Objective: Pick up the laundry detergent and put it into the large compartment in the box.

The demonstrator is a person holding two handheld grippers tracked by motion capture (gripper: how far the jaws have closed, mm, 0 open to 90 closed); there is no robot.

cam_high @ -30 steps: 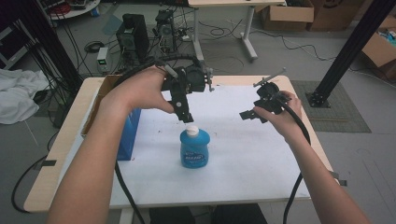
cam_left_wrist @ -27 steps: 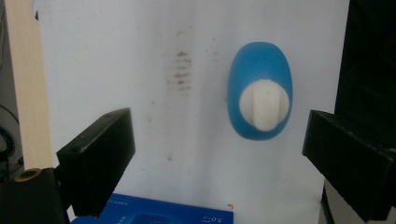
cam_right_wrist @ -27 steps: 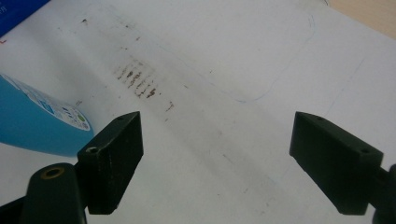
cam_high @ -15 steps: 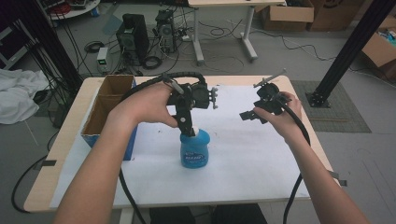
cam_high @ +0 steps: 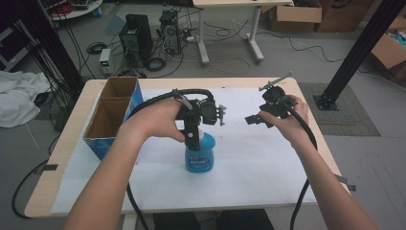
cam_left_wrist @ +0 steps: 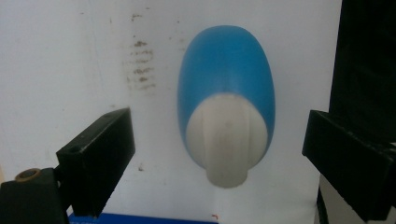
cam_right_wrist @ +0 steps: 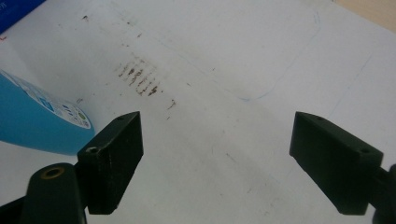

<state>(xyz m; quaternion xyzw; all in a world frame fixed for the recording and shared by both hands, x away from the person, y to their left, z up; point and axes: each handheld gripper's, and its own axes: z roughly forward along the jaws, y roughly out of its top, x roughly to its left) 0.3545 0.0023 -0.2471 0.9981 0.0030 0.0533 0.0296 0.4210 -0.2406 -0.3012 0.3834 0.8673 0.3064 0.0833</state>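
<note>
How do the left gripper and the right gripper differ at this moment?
The left gripper points down over the blue bottle, its jaws either side of the white cap; the right gripper has only white paper between its jaws, away from the bottle. Both are open and hold nothing.

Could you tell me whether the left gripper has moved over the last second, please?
Yes. The left gripper has come down and toward the person relative to the cardboard box, and now stands open over the white cap of the blue bottle.
</note>
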